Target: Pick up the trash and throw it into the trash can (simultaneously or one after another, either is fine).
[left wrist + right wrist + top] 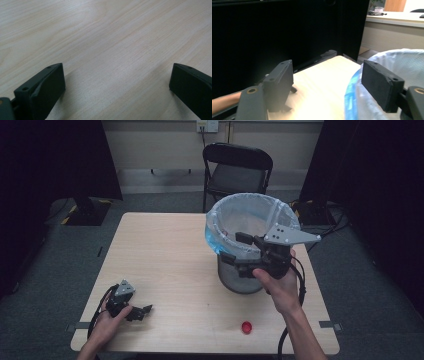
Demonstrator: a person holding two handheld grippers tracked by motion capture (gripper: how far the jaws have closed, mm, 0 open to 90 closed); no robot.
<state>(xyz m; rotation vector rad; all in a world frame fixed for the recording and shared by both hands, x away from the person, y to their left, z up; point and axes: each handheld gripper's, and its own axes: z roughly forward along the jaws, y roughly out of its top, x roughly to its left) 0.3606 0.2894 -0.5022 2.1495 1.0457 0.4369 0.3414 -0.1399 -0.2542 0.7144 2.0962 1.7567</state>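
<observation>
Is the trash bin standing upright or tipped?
Upright: the trash bin stands on the table, its lined rim facing up.

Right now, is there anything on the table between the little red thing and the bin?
No. In the high view, bare table lies between the red thing and the bin; the right gripper is up at the bin's rim.

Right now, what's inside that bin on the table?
The bin holds a pale plastic liner folded over its rim, blue at the near edge. Its bottom is hidden by the right gripper and the liner's folds.
</observation>
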